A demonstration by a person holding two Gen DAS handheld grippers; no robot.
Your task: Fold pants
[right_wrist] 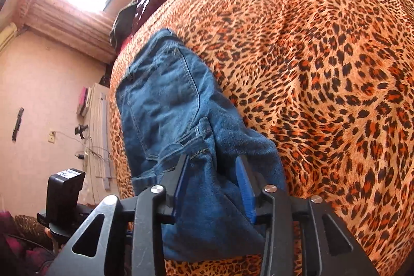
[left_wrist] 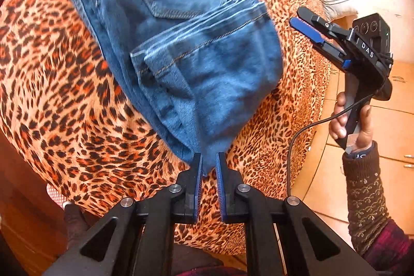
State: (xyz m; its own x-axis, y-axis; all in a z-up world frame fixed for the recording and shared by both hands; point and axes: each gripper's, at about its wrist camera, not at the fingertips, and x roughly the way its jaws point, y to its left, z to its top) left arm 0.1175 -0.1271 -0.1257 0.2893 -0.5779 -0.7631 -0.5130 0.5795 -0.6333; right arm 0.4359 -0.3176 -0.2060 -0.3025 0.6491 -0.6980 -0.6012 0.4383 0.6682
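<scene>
Blue denim pants (left_wrist: 181, 43): folded, lying on a leopard-print bedspread (left_wrist: 64, 95), one end raised off it toward six o'clock in the left wrist view. Left gripper (left_wrist: 209, 164): clamped on that near tip of denim. Right gripper (right_wrist: 212, 172): jaws parted, denim between them, pads not pressing. At three o'clock in the left view, a hand (left_wrist: 349, 120) in a patterned sleeve (left_wrist: 367, 195) holds its handle.

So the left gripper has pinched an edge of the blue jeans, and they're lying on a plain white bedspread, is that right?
Not quite. The left gripper does pinch an edge of the blue jeans, but the bedspread is an orange leopard print, not plain white. The left wrist view shows this.
</scene>
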